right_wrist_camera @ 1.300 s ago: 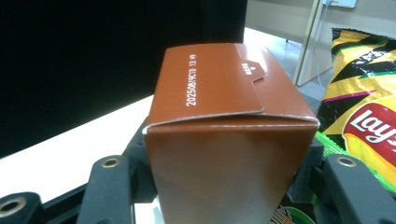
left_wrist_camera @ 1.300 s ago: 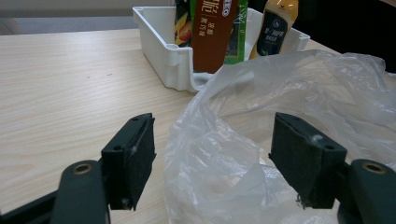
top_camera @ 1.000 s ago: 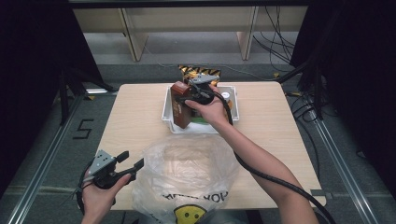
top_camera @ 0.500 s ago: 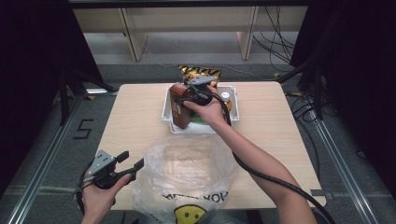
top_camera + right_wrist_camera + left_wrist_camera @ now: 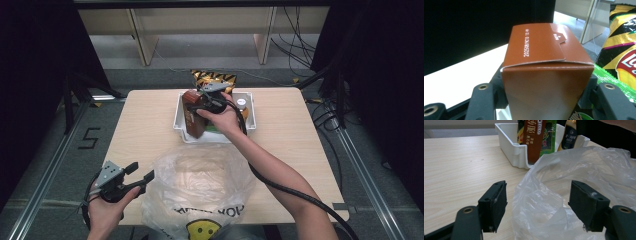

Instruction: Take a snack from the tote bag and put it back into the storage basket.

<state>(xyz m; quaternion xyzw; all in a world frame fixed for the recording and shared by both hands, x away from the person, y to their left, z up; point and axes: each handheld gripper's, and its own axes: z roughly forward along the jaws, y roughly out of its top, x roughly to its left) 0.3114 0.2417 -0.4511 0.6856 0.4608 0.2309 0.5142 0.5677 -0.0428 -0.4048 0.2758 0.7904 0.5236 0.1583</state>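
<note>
Light wood worktop (image 5: 145, 125) on a grey floor, dark curtains both sides, and the action's at the far edge. White bin (image 5: 250, 117) sits at the middle of the far edge, packed w/ snacks. Right gripper (image 5: 200, 102) is clamped on a brown box (image 5: 192, 117), jaws pressing its two sides; the right gripper view shows the box (image 5: 544, 75) wedged tight between the black jaws, top flap w/ a printed date code facing the camera. Box stands upright, its lower end in the bin's left part, top well above the rim. Beside it in the bin: a green packet (image 5: 550, 137) and a bottle (image 5: 241, 104) w/ a pale cap toward the right end. Yellow-and-black chip bag (image 5: 215, 79) pokes up behind the bin's far wall; same bag (image 5: 621, 37) looms at right in the right gripper view.

Near edge now: clear plastic bag (image 5: 200, 185), mouth gaping upward, smiley print hanging over the near edge. Left gripper (image 5: 136, 176) hovers at the near left corner, jaws spread wide, nothing between them but air; bag's rim (image 5: 541, 195) billows up btwn the jaws in the left gripper view, can't tell if it's touching either pad. Bin and bag sit near each other, a strip of bare wood between.
</note>
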